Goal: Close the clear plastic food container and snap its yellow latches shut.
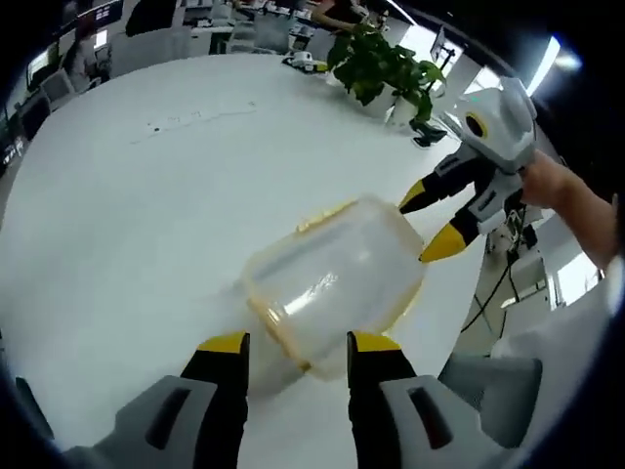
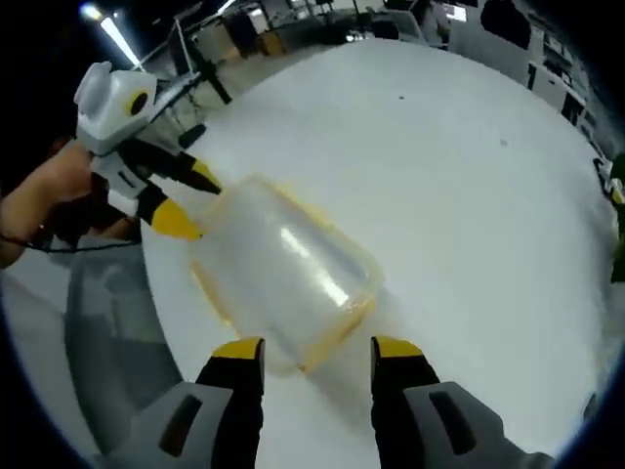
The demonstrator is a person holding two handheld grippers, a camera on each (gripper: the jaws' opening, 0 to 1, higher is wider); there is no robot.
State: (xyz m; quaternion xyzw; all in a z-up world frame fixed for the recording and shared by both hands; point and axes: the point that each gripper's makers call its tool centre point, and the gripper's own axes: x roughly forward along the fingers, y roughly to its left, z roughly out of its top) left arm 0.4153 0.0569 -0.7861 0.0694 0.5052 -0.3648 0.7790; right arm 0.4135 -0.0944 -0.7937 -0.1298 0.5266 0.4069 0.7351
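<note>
The clear plastic food container (image 1: 332, 278) lies on the white table (image 1: 137, 225) with its lid on and yellow trim along its rim. My left gripper (image 1: 298, 342) is open, and the container's near end sits just ahead of its yellow tips. At the far end is my right gripper (image 1: 430, 220), also open, with its tips against that edge. In the right gripper view the container (image 2: 283, 269) reaches away from my right gripper (image 2: 317, 348) towards the left gripper (image 2: 190, 198). I cannot tell whether the latches are snapped.
A potted plant (image 1: 386, 68) stands at the table's far edge. A grey chair (image 1: 488, 386) is beside the table, close to the container, and shows as a chair (image 2: 107, 322) in the right gripper view. A person's hand (image 1: 566, 195) holds the right gripper. Desks stand beyond.
</note>
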